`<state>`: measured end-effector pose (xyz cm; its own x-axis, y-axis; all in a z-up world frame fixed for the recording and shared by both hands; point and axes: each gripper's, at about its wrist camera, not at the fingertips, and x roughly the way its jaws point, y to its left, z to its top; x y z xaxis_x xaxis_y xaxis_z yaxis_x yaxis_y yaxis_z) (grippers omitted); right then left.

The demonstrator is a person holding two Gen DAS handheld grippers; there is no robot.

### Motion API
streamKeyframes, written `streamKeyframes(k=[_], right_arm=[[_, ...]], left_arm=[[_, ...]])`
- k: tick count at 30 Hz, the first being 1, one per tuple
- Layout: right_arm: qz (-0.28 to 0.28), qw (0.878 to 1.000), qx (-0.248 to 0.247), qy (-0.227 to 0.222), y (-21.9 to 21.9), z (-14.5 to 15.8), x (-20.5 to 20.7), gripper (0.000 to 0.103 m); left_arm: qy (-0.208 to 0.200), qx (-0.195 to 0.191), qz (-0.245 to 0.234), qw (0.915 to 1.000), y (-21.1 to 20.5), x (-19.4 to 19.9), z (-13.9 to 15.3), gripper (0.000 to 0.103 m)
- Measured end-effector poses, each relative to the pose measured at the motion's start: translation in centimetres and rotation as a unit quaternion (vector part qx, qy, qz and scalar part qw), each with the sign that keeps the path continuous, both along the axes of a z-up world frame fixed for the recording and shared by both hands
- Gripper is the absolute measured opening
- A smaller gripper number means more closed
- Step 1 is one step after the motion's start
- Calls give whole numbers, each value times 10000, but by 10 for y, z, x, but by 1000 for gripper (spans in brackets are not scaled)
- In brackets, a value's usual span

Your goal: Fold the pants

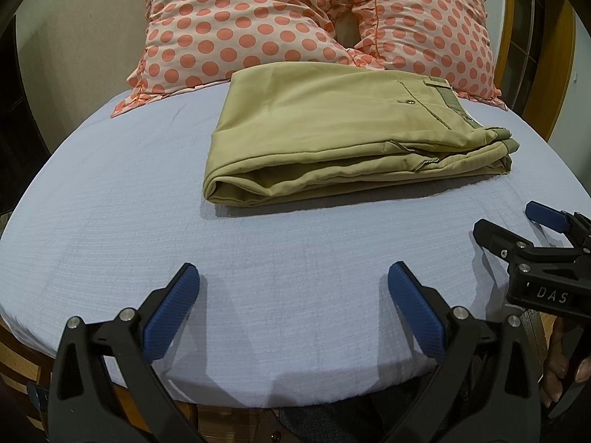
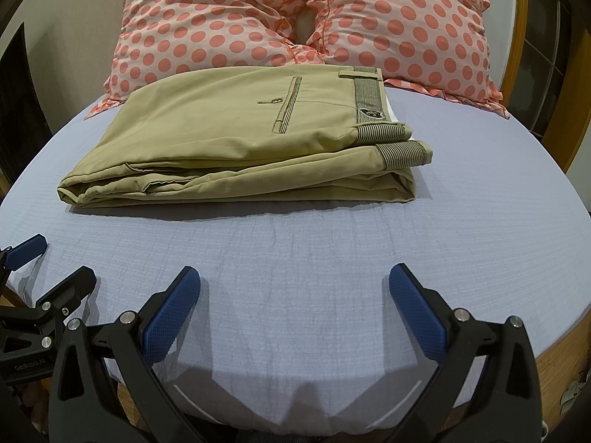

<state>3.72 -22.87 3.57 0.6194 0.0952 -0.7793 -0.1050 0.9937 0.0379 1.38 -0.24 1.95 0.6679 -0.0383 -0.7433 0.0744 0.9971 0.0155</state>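
Khaki pants (image 1: 332, 129) lie folded in a flat stack on the pale blue bed sheet (image 1: 110, 221), waistband to the right; they also show in the right wrist view (image 2: 229, 140). My left gripper (image 1: 293, 277) is open and empty, low over the sheet near the bed's front edge, well short of the pants. My right gripper (image 2: 294, 277) is open and empty at the same distance. The right gripper shows at the right edge of the left wrist view (image 1: 513, 225), and the left gripper at the left edge of the right wrist view (image 2: 55, 258); both have jaws apart.
Two pink polka-dot pillows (image 1: 258, 29) lean behind the pants against a wooden headboard (image 1: 506, 18). The sheet (image 2: 332, 258) covers the mattress, with a wooden bed frame (image 2: 554, 369) below its front edge.
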Motion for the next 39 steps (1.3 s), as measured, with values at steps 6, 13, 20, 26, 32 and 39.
streamKeyframes(k=[6,13,20,26,32,39], right_arm=[[-1,10000,0,0,0,0,0,102],[-1,10000,0,-2,0,0,0,102],[1,10000,0,-2,0,0,0,102],[2,10000,0,-4,1,0,0,102],[3,10000,-1,-4,0,0,1,102],[-2,10000,1,-7,1,0,1,102]], left_arm=[[-4,0,3,10000,0,0,0,101],[-5,2,3,10000,0,0,0,101],[-2,6,6,10000,-1,0,0,101],[-1,6,7,10000,0,0,0,101],[40,8,7,10000,0,1,1,101],[168,9,27,9999,0,5,3,101]])
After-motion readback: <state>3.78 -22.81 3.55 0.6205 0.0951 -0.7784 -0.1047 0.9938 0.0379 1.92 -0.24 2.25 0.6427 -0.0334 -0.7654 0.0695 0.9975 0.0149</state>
